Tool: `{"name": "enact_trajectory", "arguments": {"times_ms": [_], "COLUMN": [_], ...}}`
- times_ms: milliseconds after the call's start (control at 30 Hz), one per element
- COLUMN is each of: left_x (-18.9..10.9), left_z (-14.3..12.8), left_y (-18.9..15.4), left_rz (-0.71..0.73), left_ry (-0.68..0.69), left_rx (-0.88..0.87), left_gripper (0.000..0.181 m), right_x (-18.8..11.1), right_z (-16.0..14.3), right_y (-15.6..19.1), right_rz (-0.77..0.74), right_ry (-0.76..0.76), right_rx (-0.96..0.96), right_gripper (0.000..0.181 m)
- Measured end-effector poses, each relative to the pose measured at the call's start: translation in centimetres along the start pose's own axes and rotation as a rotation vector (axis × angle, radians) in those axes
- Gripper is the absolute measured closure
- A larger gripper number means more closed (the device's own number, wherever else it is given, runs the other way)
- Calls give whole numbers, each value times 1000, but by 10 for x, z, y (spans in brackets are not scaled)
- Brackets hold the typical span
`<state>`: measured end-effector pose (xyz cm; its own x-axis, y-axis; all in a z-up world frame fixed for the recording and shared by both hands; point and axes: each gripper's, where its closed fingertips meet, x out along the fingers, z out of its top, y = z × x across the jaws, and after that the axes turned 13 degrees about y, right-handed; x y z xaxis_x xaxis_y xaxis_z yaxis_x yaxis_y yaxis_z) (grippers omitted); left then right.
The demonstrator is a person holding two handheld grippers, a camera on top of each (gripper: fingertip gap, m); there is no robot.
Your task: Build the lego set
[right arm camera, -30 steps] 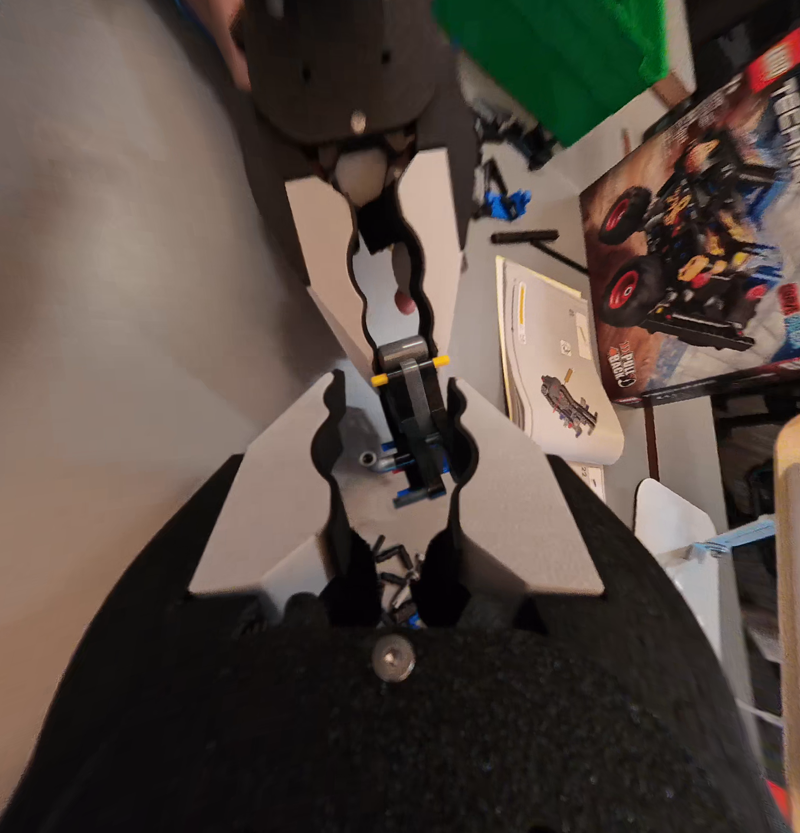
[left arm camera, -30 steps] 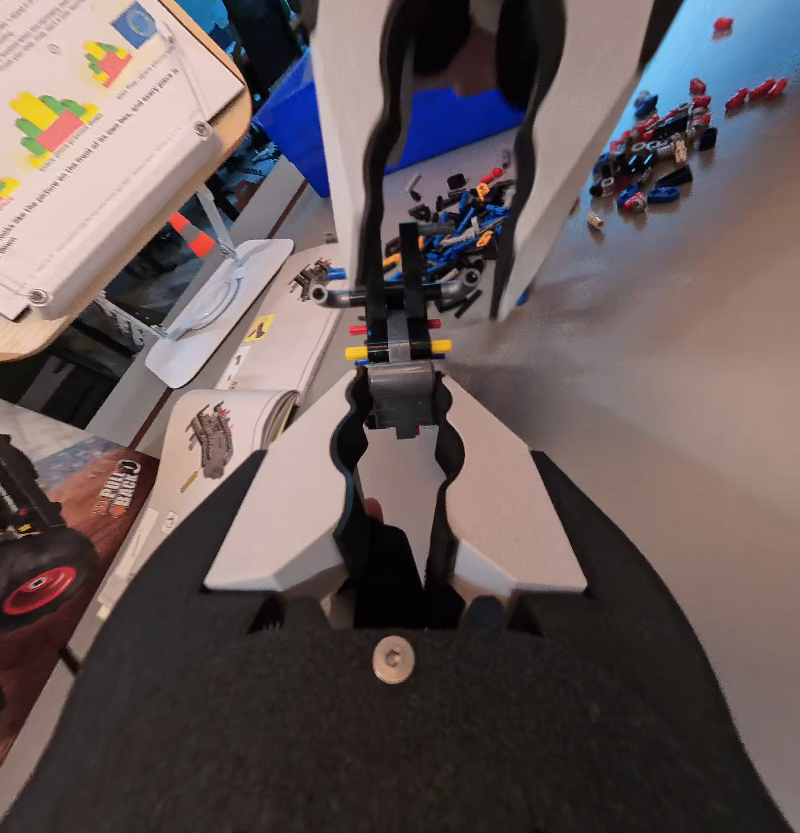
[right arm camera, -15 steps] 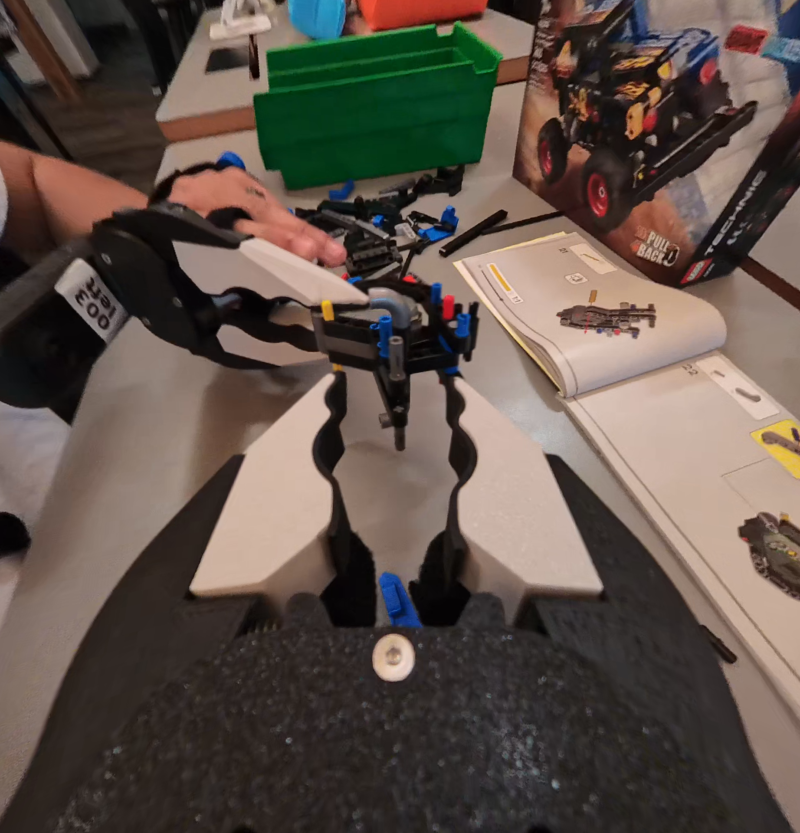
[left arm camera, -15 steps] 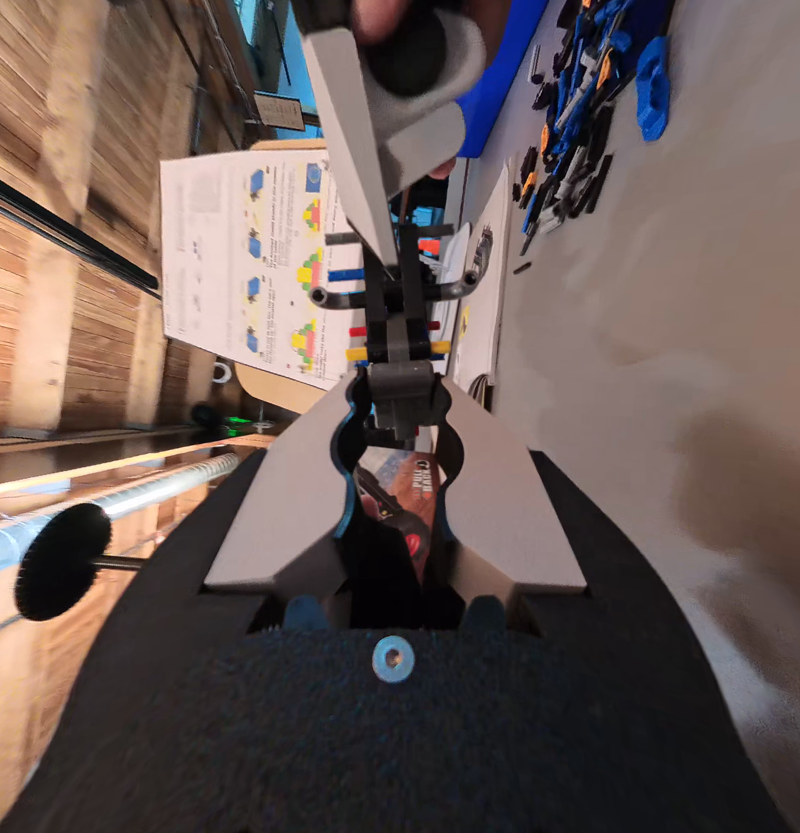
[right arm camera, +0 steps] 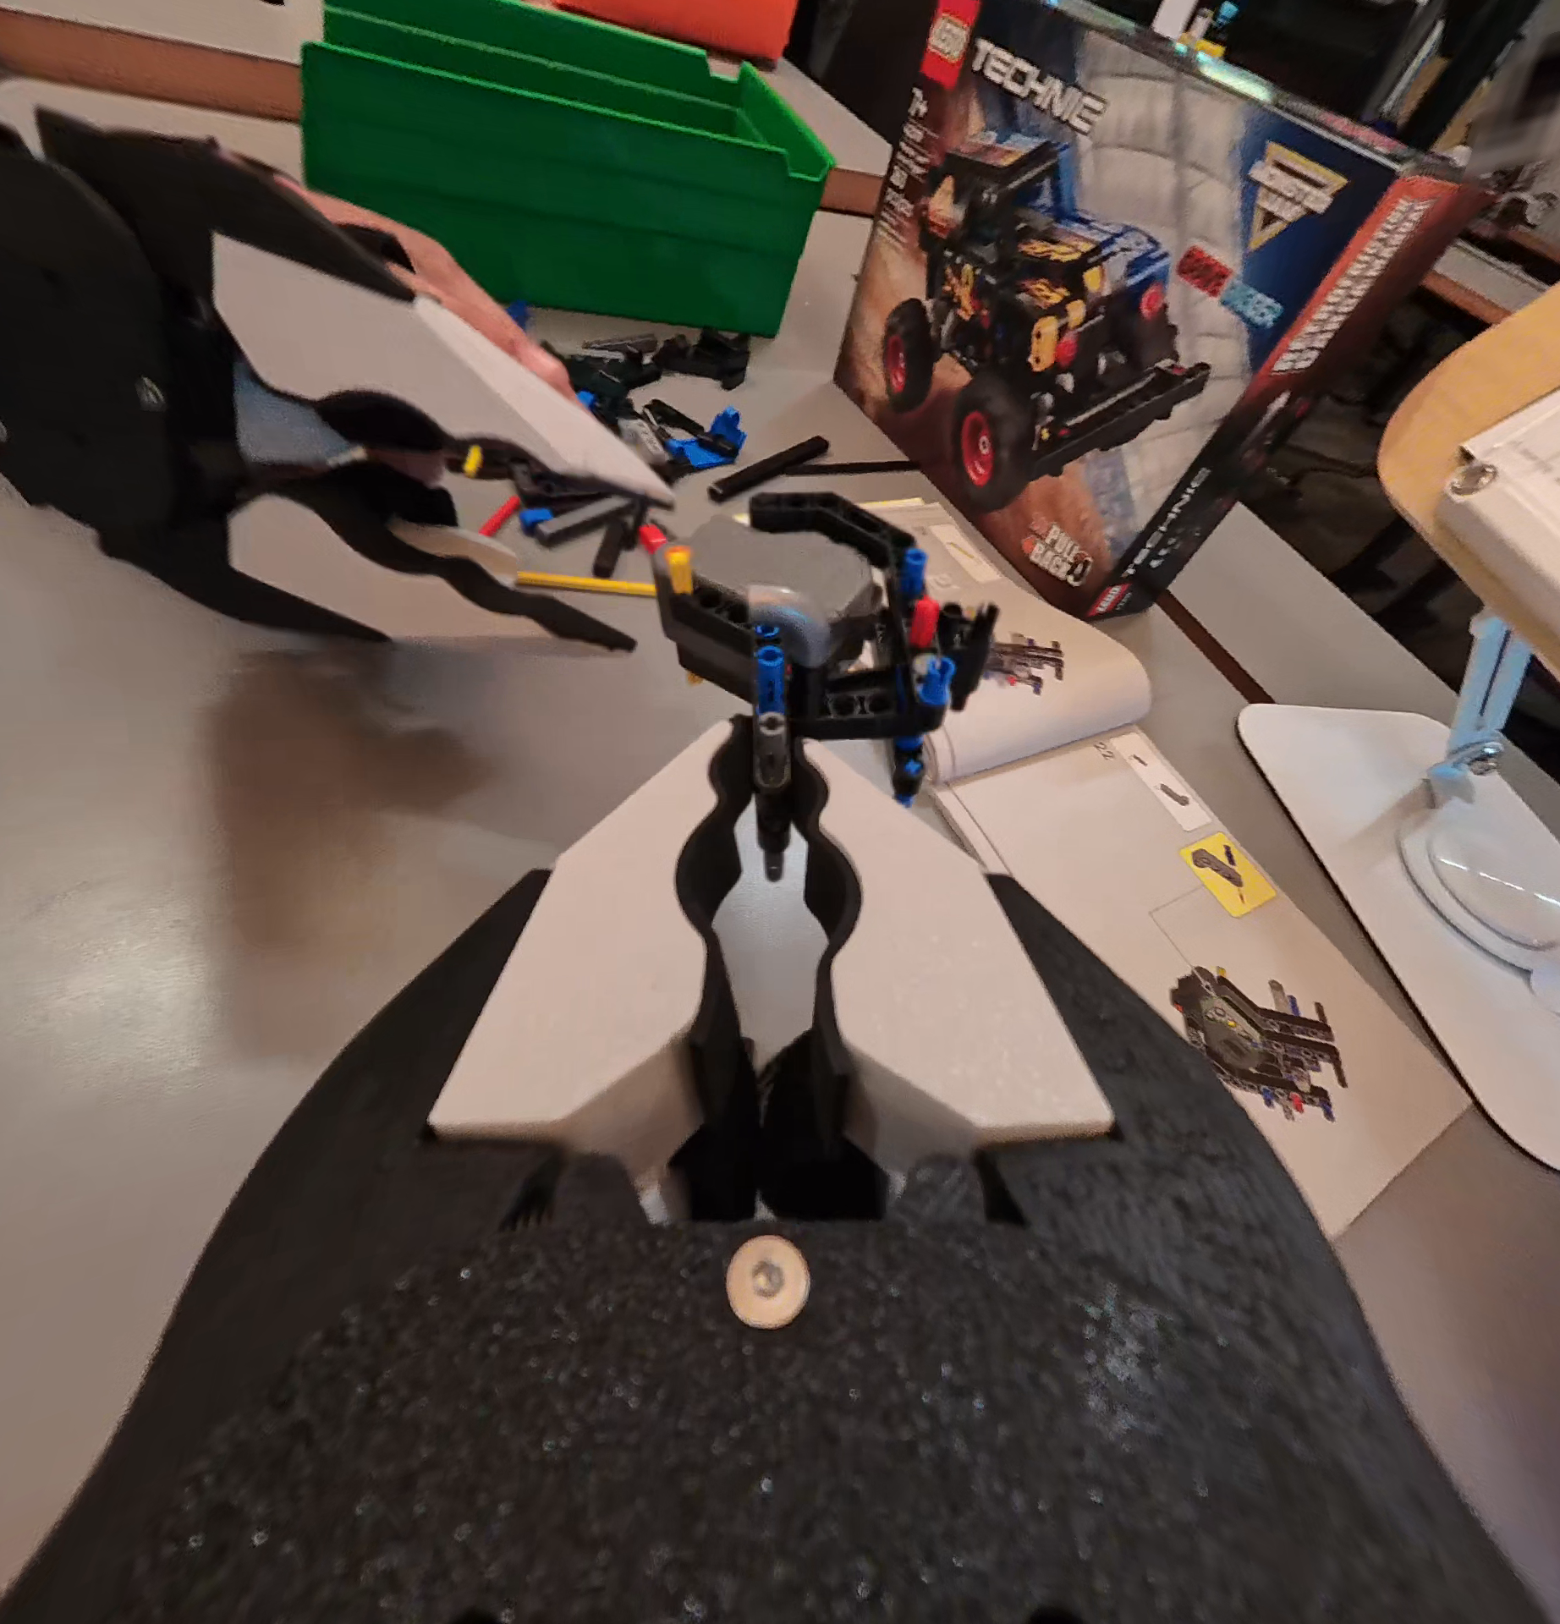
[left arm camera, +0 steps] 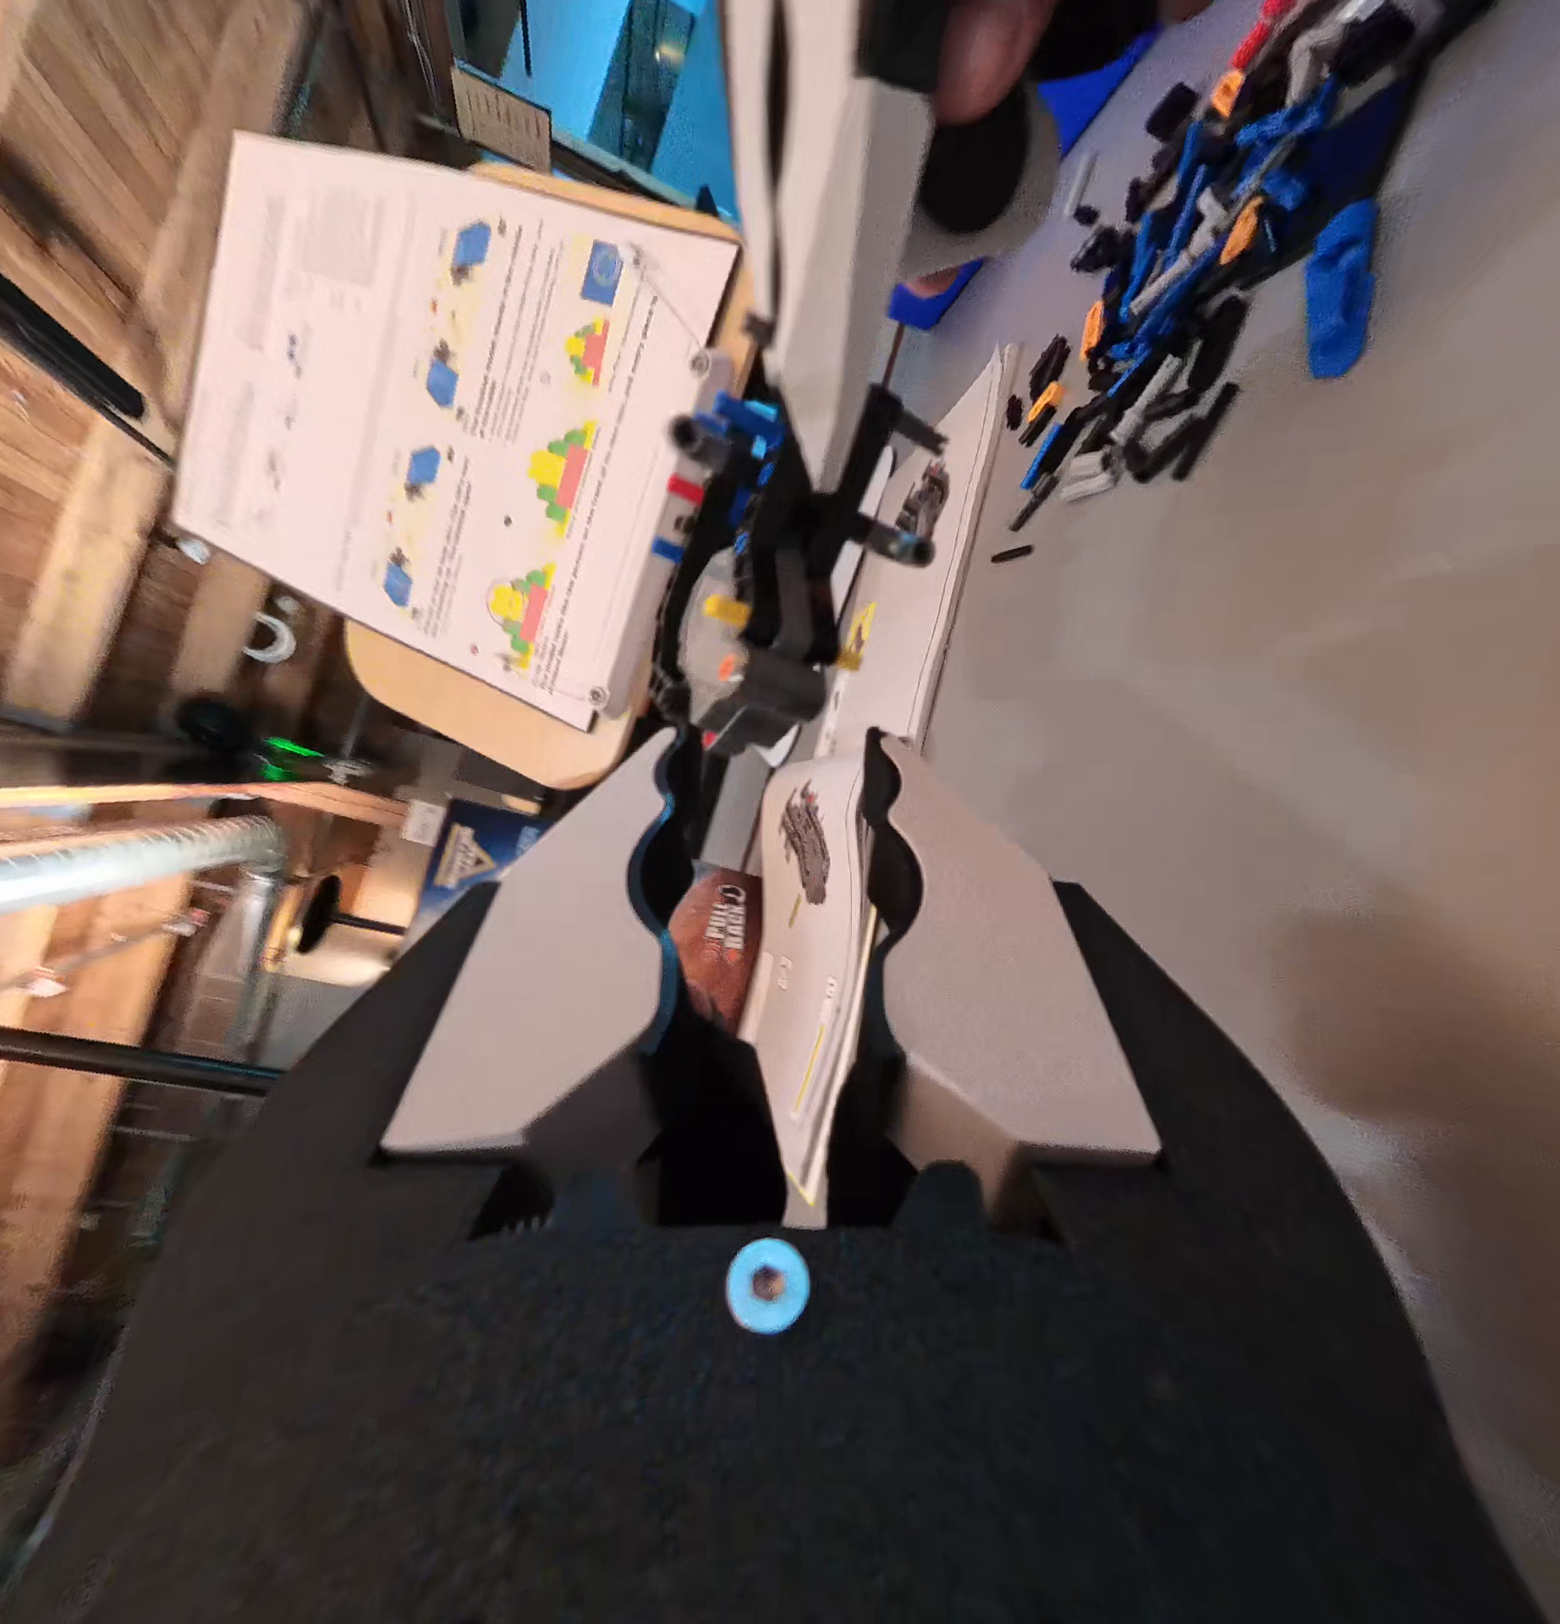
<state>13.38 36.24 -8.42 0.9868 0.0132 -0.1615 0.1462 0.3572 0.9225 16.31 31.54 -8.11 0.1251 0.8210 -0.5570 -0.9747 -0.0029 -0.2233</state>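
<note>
The partly built lego assembly (right arm camera: 803, 615) is a grey block in a black frame with blue, red and yellow pins. My right gripper (right arm camera: 769, 747) is shut on the black stem under it and holds it above the grey table (right arm camera: 231, 835). My left gripper (left arm camera: 772, 756) is open and empty, with the assembly (left arm camera: 759, 633) just beyond its tips. In the right wrist view, the left gripper (right arm camera: 645, 567) shows open to the left of the assembly, apart from it. The right gripper's white fingers (left arm camera: 838, 264) reach down from the top of the left wrist view.
An open instruction booklet (right arm camera: 1110, 879) lies to the right, with the lego box (right arm camera: 1110, 308) behind it. A green bin (right arm camera: 565, 176) stands at the back. Loose pieces (right arm camera: 653, 413) lie before it, and another pile (left arm camera: 1181, 308) lies farther off. A white stand base (right arm camera: 1418, 879) and a sheet on a board (left arm camera: 460, 422) are at the side. The tips of one gripper are about 6 cm away from the tips of the other.
My left gripper has opened, let go of the grey block and drawn back. My right gripper has shut on the black stem and now holds the assembly alone.
</note>
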Motion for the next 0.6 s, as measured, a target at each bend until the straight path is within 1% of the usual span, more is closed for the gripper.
{"name": "enact_trajectory", "arguments": {"times_ms": [100, 233, 333, 367, 400, 433, 500, 567, 600], "left_x": [4, 6, 6, 6, 5, 4, -2, -14, -17], "left_z": [-8, -9, -10, -9, -8, -8, -4, 7, 8], "left_y": [3, -11, -12, -11, -9, -9, -11, -13, -15], "left_rz": [-137, -379, -476, -508, -540, -581, -671, -795, -837], "left_ry": [21, -16, -42, -52, -66, -74, -114, -191, -200], "left_rx": [-152, -361, -475, -518, -562, -590, -627, -678, -692], "left_gripper": [146, 140, 136, 135, 132, 130, 125, 127, 125], "right_x": [0, 2, 1, 3, 5, 5, 4, 5, 7], "right_z": [-5, -4, -7, -11, -16, -18, -17, -26, -28], "right_y": [-4, 1, -1, 4, 13, 16, 21, 29, 31], "right_rz": [-43, -5, -82, -67, -12, 16, 121, 256, 291], "right_ry": [23, 25, 46, 71, 99, 113, 110, 164, 171], "right_rx": [-59, -39, -147, -187, -207, -176, -84, 21, 53], "right_gripper": [174, 174, 174, 174, 174, 174, 175, 175, 175]}}
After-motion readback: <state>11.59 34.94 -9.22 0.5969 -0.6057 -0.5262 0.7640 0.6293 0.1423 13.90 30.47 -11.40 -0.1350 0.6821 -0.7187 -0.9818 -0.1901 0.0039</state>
